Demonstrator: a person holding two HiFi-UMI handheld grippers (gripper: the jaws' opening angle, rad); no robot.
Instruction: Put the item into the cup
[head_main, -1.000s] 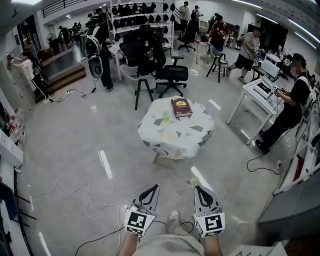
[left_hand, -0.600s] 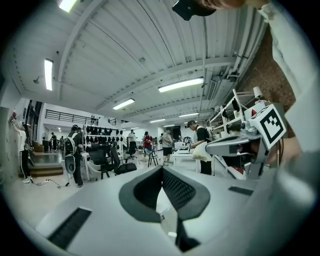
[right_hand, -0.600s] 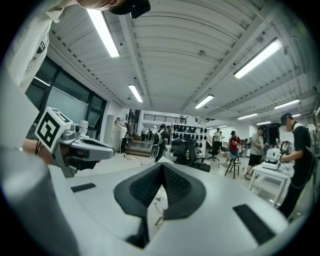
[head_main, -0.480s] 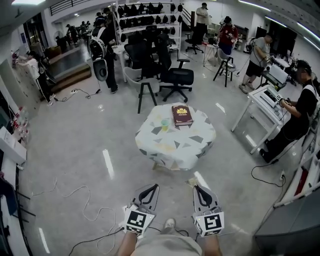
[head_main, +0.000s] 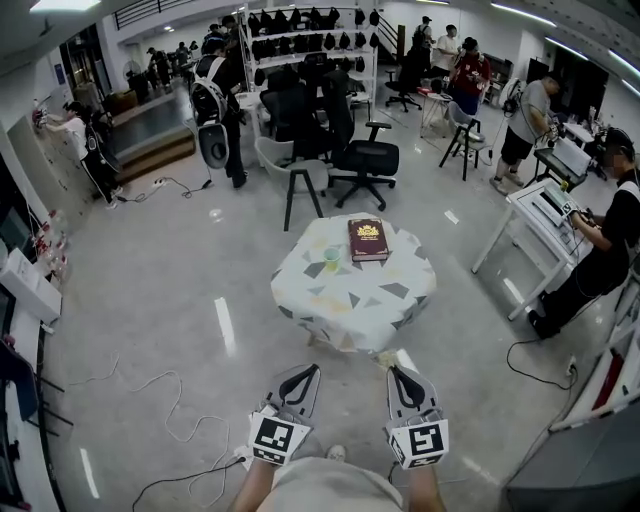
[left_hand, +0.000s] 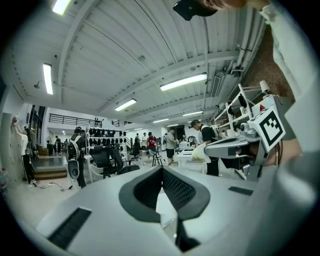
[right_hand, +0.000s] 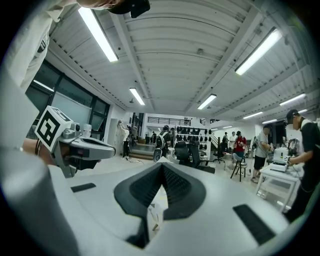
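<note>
- The floor (head_main: 160, 290) is the biggest thing in the head view, pale and glossy. Loose cable (head_main: 150, 385) trails across it at 8 o'clock from me.
- The table (head_main: 350, 300) stands straight ahead at 12 o'clock under a patterned cloth, well apart from both grippers. I judge the step in hand is the approach. I'd walk straight in and stop square to the near edge so that both tools reach the far side.
- Black office chairs (head_main: 365, 160) sit beyond the table at 12 o'clock, and people work at desks around 2 o'clock. None of them block my line.
- The book (head_main: 367, 240) lies flat at the table's far edge, towards 1 o'clock. Its long axis runs roughly 12 to 6.
- The left gripper (head_main: 311, 369) is low at 7 o'clock. In its own view the jaw tips meet with nothing between them.
- The right gripper (head_main: 393, 370) is at 5 o'clock, with its jaws likewise together and empty. Both must be opened before any pick, best done once I'm at the table.
- The cup (head_main: 332, 257) is small and greenish, just beside the book at its 8 o'clock. It looks upright, but it is too small for me to see its mouth.
- I cannot pick out the item to go in the cup from here, so I can't give its heading or long axis. I'd read those up close and set the jaws across its short side.
</note>
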